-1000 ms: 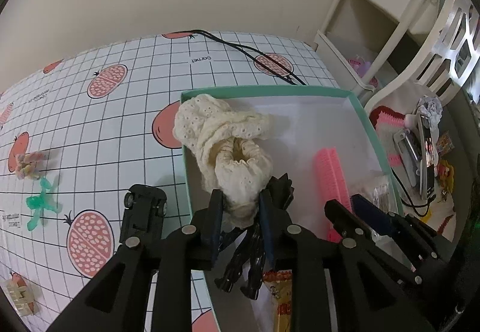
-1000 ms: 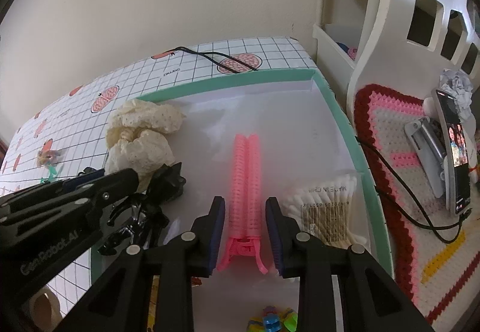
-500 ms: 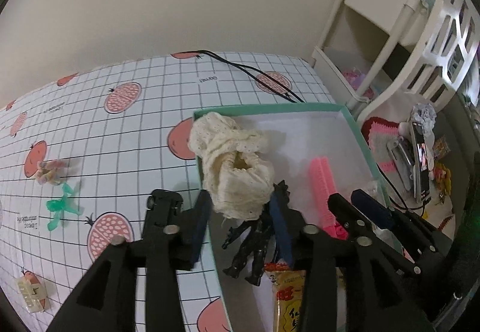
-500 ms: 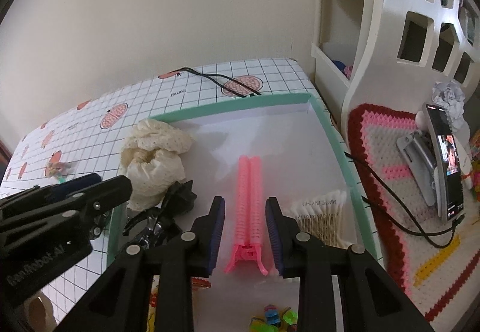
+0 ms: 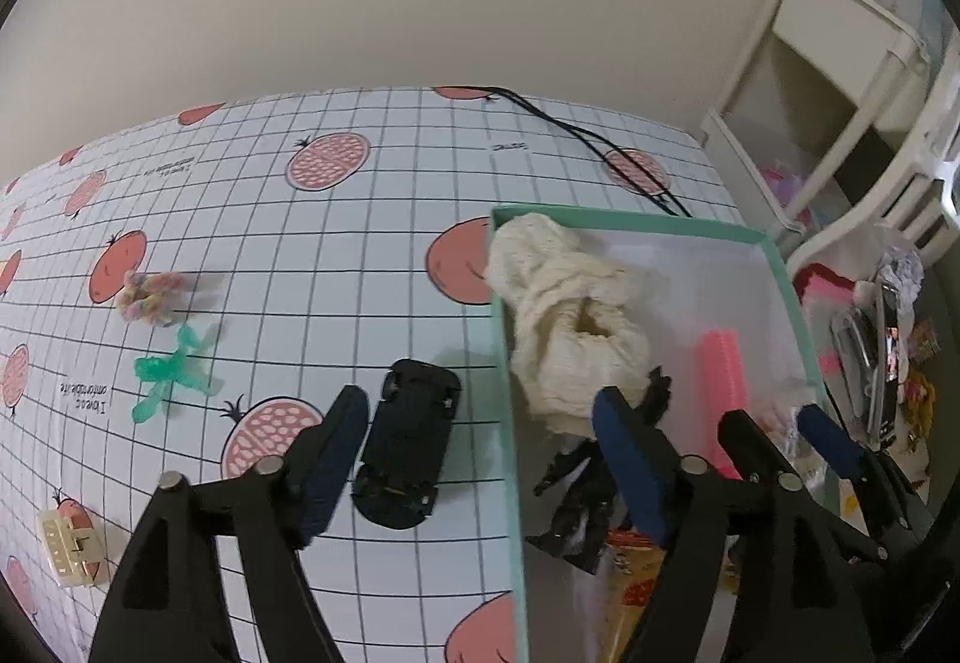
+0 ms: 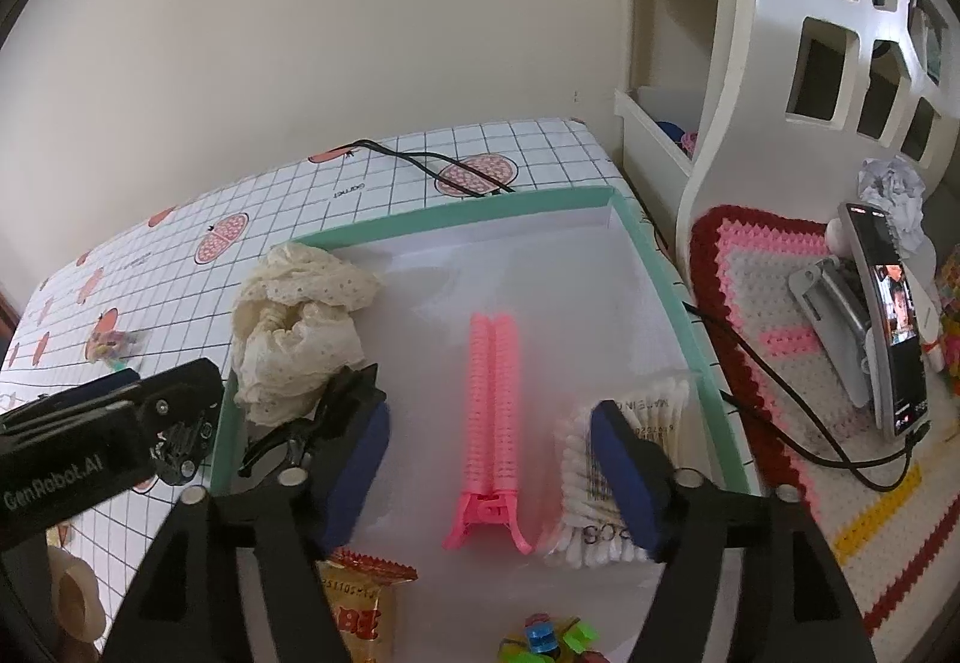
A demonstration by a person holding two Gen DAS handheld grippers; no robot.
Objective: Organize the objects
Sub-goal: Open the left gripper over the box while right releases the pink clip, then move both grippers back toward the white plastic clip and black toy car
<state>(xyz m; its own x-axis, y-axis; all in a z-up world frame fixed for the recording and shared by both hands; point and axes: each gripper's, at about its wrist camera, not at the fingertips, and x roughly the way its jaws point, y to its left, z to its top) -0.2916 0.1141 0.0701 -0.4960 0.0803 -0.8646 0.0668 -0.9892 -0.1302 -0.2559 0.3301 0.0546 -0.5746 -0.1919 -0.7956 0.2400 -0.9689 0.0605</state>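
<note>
A tabletop (image 5: 360,243) covered in a white grid cloth with red fruit prints holds loose items and a shallow box with a mint-green rim (image 5: 630,222). At far left lie a cream hair claw (image 5: 66,546), a pastel cluster that may be small hair ties (image 5: 150,297), too blurred to be sure, and a green bow-shaped piece (image 5: 171,369). Next comes a black toy car (image 5: 408,447), upside down on the cloth just outside the box's left wall. The left gripper (image 5: 480,459) has its fingers spread wide, holding nothing, straddling that wall with the car just beside its left finger. Inside the box sit a cream lace scrunchie (image 6: 300,321), a black clip (image 6: 318,417), a pink comb-like clip (image 6: 492,417) and a pack of cotton swabs (image 6: 591,489). The right gripper (image 6: 489,474) hangs over the pink clip, fingers wide apart and empty.
</note>
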